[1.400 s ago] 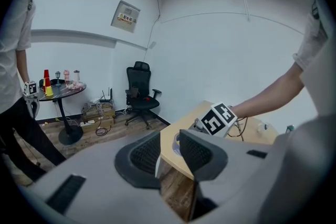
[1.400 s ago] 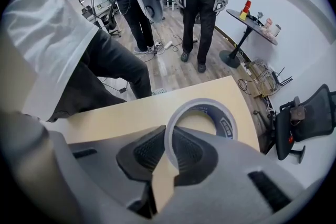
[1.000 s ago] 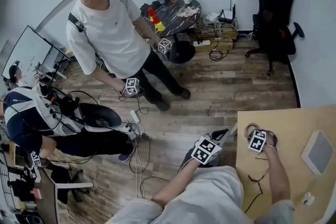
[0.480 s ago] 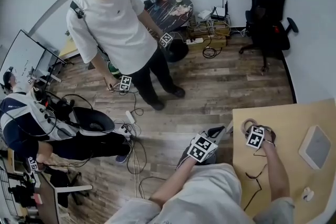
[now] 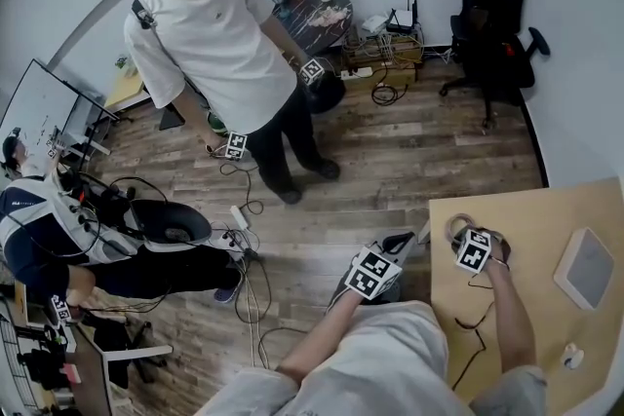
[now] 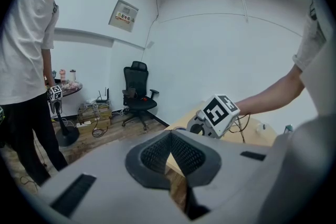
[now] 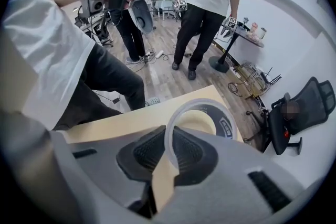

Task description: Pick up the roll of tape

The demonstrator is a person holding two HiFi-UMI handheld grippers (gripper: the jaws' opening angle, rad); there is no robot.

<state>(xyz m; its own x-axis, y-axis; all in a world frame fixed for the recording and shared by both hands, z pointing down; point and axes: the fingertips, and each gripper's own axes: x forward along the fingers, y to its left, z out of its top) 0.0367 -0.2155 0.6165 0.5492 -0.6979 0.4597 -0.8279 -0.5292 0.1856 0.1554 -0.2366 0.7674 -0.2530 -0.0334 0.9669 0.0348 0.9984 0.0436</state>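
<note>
Clamps the roll of tape in the right hand-held gripper: jaws nearly together, pinching the pale rim, ring standing up out of the grip at frame centre. Hangs over a corner of the tan worktop; touching it or not, cannot tell. In the head view, shows the roll at lower right, by the worktop's left edge, just beyond the marker cube. Holds the left hand-held gripper fully closed, nothing between the jaws, off the worktop, low centre of the head view, above the wood floor. Also on the worktop: flat white box far right, black cable beside the forearm. Upper left: standing person in white T-shirt. Upper right: black office chair.
</note>
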